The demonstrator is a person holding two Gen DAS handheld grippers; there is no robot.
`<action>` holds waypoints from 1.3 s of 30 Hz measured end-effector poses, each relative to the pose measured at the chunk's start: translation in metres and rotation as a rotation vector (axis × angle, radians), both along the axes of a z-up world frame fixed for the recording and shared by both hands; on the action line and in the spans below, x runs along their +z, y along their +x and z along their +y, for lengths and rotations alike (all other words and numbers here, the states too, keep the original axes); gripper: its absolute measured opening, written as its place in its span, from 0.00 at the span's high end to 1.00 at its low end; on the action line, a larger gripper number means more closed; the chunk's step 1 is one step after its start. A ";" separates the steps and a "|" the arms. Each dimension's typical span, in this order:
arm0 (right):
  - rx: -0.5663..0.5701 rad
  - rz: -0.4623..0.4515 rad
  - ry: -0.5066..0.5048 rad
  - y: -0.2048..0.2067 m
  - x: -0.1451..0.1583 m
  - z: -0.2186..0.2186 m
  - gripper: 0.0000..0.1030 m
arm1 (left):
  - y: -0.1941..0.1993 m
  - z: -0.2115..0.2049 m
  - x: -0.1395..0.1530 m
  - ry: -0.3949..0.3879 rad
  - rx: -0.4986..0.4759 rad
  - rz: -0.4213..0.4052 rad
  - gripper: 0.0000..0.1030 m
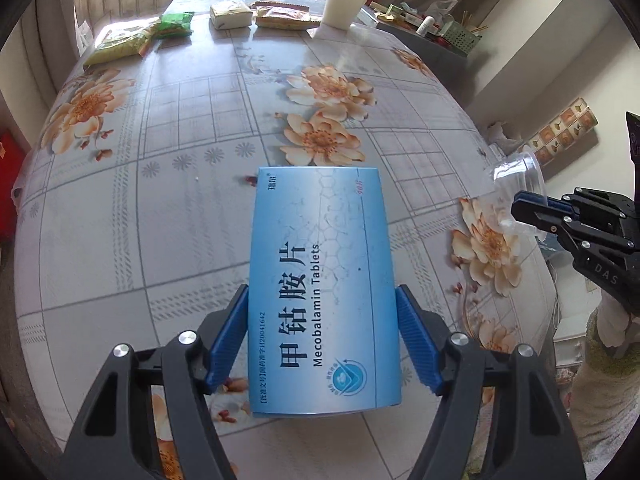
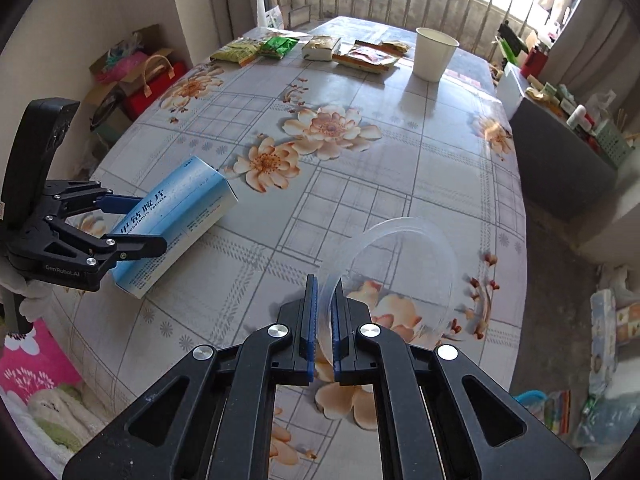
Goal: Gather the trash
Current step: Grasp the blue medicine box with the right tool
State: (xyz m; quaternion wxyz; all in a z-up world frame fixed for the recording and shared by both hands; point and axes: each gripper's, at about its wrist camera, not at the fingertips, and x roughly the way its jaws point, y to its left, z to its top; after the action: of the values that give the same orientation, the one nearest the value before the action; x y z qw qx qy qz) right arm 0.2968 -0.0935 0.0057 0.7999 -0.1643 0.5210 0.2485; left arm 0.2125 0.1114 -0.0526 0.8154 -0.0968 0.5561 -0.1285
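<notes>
- The left hand-held gripper grips the blue tablet box across its width, blue pads flat on the two long sides, near end lifted over the table. The carton looks light and stiff, though thin card could dent if squeezed hard.
- The right hand-held gripper is clenched on the wall of a clear plastic cup, just inside its rim, at the table's near right. The cup seems featherlight, slick and springy; a rim pinch may slip or crease it.
- Far off lie snack wrappers and a white paper cup; the wrappers look limp, best pinched at an edge.
</notes>
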 end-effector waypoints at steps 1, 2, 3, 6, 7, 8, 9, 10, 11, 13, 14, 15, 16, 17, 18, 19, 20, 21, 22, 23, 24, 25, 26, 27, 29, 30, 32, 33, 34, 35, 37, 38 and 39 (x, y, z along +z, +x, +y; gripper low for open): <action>0.016 0.002 -0.015 -0.005 -0.001 0.001 0.92 | -0.006 -0.003 -0.001 -0.011 0.001 0.008 0.32; 0.030 0.002 -0.030 -0.009 -0.002 0.003 0.90 | -0.012 -0.006 -0.001 -0.014 0.003 0.009 0.32; 0.039 -0.001 -0.036 -0.012 -0.001 0.004 0.87 | -0.018 -0.009 -0.001 -0.016 0.007 0.006 0.32; 0.043 -0.021 -0.023 -0.018 0.003 0.004 0.69 | -0.030 -0.016 0.000 -0.042 0.009 0.009 0.32; 0.041 -0.026 -0.009 -0.019 0.006 0.003 0.67 | -0.032 -0.016 0.000 -0.045 0.011 0.005 0.32; 0.034 -0.030 0.006 -0.020 0.009 0.001 0.65 | -0.035 -0.018 0.001 -0.042 0.012 -0.001 0.32; 0.024 -0.034 0.022 -0.019 0.011 0.000 0.63 | -0.038 -0.017 0.001 -0.038 0.011 -0.004 0.32; 0.013 -0.036 0.040 -0.020 0.014 -0.003 0.60 | -0.039 -0.017 0.001 -0.035 0.014 -0.006 0.32; 0.003 -0.035 0.058 -0.020 0.016 -0.005 0.60 | -0.041 -0.016 0.002 -0.038 0.018 -0.009 0.32; -0.015 -0.034 0.097 -0.022 0.021 -0.011 0.59 | -0.044 -0.012 0.002 -0.047 0.028 -0.008 0.32; -0.026 -0.036 0.117 -0.023 0.023 -0.014 0.59 | -0.045 -0.011 0.002 -0.045 0.033 -0.009 0.32; -0.035 -0.041 0.145 -0.024 0.027 -0.018 0.59 | -0.045 -0.011 0.003 -0.043 0.034 -0.012 0.32; -0.040 -0.047 0.177 -0.027 0.031 -0.022 0.58 | -0.045 -0.010 0.003 -0.038 0.035 -0.016 0.32; -0.047 -0.055 0.212 -0.029 0.037 -0.026 0.55 | -0.045 -0.010 0.004 -0.032 0.036 -0.023 0.32; -0.057 -0.067 0.243 -0.032 0.042 -0.031 0.53 | -0.046 -0.009 0.005 -0.030 0.035 -0.029 0.32; -0.073 -0.077 0.273 -0.034 0.046 -0.037 0.52 | -0.047 -0.009 0.007 -0.034 0.035 -0.033 0.32; -0.086 -0.080 0.300 -0.036 0.050 -0.042 0.51 | -0.047 -0.008 0.007 -0.041 0.035 -0.036 0.31; -0.101 -0.080 0.327 -0.037 0.053 -0.047 0.51 | -0.047 -0.007 0.008 -0.047 0.035 -0.037 0.30; -0.115 -0.082 0.355 -0.039 0.056 -0.052 0.51 | -0.047 -0.007 0.009 -0.051 0.037 -0.041 0.30; -0.125 -0.081 0.379 -0.041 0.057 -0.056 0.51 | -0.047 -0.007 0.010 -0.054 0.038 -0.046 0.29; -0.139 -0.076 0.398 -0.042 0.058 -0.060 0.51 | -0.047 -0.006 0.010 -0.057 0.039 -0.052 0.29; -0.152 -0.070 0.418 -0.044 0.058 -0.063 0.51 | -0.046 -0.005 0.011 -0.060 0.042 -0.055 0.29; -0.157 -0.057 0.443 -0.046 0.058 -0.064 0.51 | -0.046 -0.004 0.012 -0.065 0.047 -0.059 0.29; -0.162 -0.037 0.475 -0.049 0.056 -0.064 0.51 | -0.046 -0.002 0.013 -0.071 0.053 -0.064 0.29; -0.174 0.027 0.542 -0.054 0.048 -0.059 0.50 | -0.048 0.004 0.016 -0.077 0.075 -0.079 0.29; -0.175 0.054 0.568 -0.057 0.043 -0.054 0.49 | -0.048 0.007 0.018 -0.079 0.090 -0.089 0.29; -0.178 0.098 0.608 -0.066 0.032 -0.038 0.42 | -0.050 0.018 0.022 -0.077 0.129 -0.106 0.29; -0.173 0.123 0.620 -0.071 0.026 -0.028 0.42 | -0.051 0.024 0.023 -0.078 0.148 -0.110 0.29; -0.170 0.147 0.631 -0.074 0.019 -0.018 0.41 | -0.051 0.029 0.023 -0.083 0.162 -0.109 0.29; -0.170 0.172 0.643 -0.077 0.011 -0.008 0.38 | -0.052 0.034 0.023 -0.092 0.171 -0.106 0.29; -0.186 0.221 0.653 -0.078 -0.004 0.009 0.37 | -0.055 0.042 0.022 -0.101 0.189 -0.101 0.29; -0.196 0.239 0.634 -0.076 -0.012 0.018 0.37 | -0.057 0.047 0.021 -0.108 0.204 -0.101 0.29; -0.198 0.246 0.611 -0.074 -0.017 0.028 0.37 | -0.059 0.053 0.022 -0.116 0.221 -0.103 0.29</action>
State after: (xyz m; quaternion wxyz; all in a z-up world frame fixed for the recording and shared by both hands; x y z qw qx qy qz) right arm 0.2226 -0.0658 -0.0114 0.7637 0.1654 0.5283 0.3321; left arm 0.1540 0.1641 -0.0306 0.8452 -0.1977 0.4910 -0.0745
